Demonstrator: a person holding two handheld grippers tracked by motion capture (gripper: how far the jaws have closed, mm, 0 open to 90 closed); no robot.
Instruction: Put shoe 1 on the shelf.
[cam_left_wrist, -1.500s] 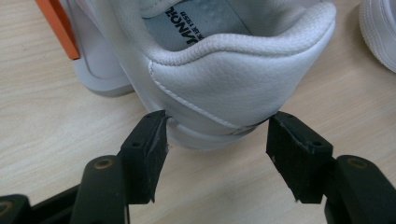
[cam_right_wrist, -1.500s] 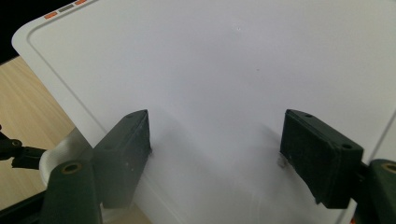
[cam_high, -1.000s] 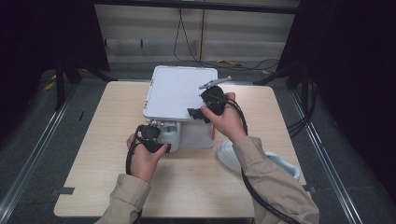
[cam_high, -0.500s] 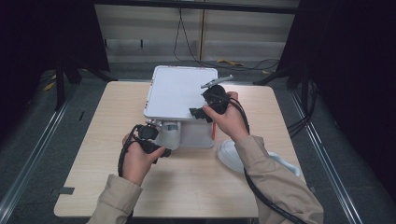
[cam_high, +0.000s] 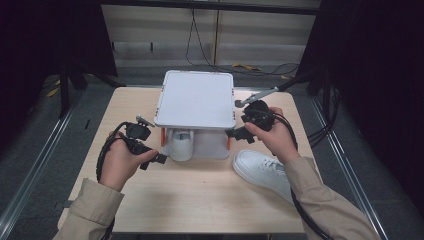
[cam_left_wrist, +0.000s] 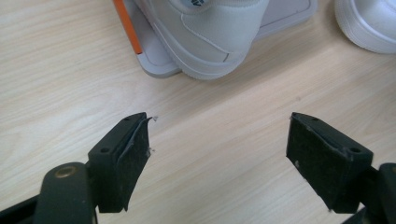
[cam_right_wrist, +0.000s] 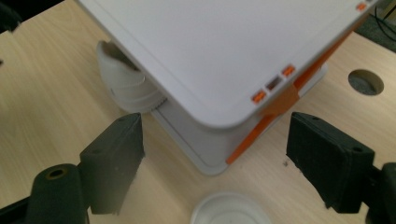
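White leather sneaker (cam_high: 181, 145) seated heel-out in the white plastic, orange-hinged shoe rack (cam_high: 196, 98), left gripper (cam_high: 151, 159) and right gripper (cam_high: 235, 133) both just opened, jaws empty, flanking it; second white sneaker (cam_high: 260, 169) awaits on the wooden table (cam_high: 200, 200).

I see a pale, light-grained wooden table (cam_high: 200, 200), a flat-topped white plastic shoe rack (cam_high: 196, 97) with orange side struts (cam_right_wrist: 268, 119), two plain white leather sneakers (cam_left_wrist: 210, 32) (cam_high: 262, 170), both black grippers (cam_high: 152, 159) (cam_high: 235, 134), and beige sleeves (cam_high: 87, 210).
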